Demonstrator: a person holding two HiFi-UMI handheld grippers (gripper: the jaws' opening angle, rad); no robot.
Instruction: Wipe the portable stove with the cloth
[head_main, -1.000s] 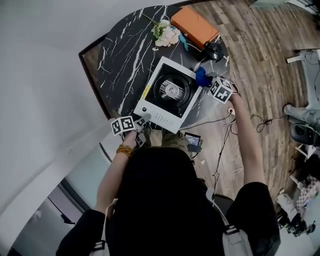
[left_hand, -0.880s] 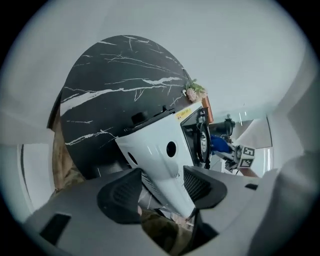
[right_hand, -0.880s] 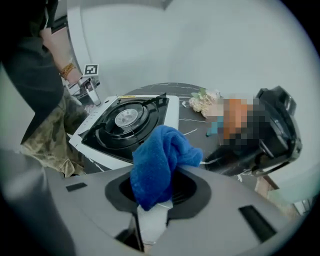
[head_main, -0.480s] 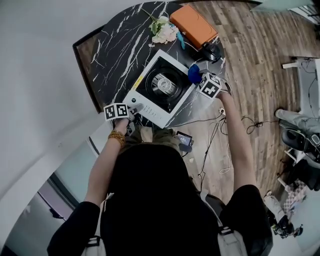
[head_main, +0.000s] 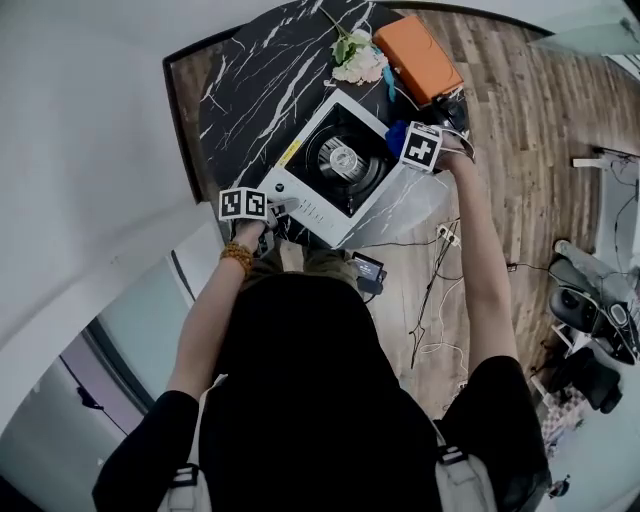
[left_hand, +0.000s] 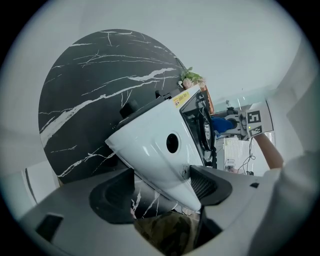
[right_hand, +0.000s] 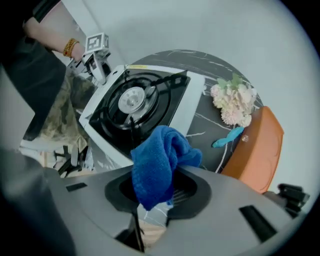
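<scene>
**Tabletop** (head_main: 255, 85): round black marble-look slab with white veining, standing on a wood-plank floor (head_main: 530, 120).

**Portable stove** (head_main: 345, 160): white square casing with a black burner well and a silver burner cap. It lay flat on the tabletop, near the edge closest to the person.

**Cloth** (right_hand: 157, 160): blue terry, bunched. It hung at the stove's right side, just beside the burner well. Contact with the casing could not be told.

**Right claw** (right_hand: 155, 192): clenched on the cloth, pointing down, with the fabric bulging out above its jaws.

**Left claw** (left_hand: 162, 192): released, its jaws having just been opening to their widest. The stove's near-left corner stood between them. The right pad sat at the casing's edge and the left pad stood clear of it.

**Orange box** (head_main: 418, 58): flat and rectangular, at the far edge of the tabletop.

**Artificial flowers** (head_main: 358, 62): a pale pink and white bunch, lying between the orange box and the stove.

**Turquoise object** (right_hand: 227, 137): small and slender, beside the orange box. Its kind was not discernible.
</scene>
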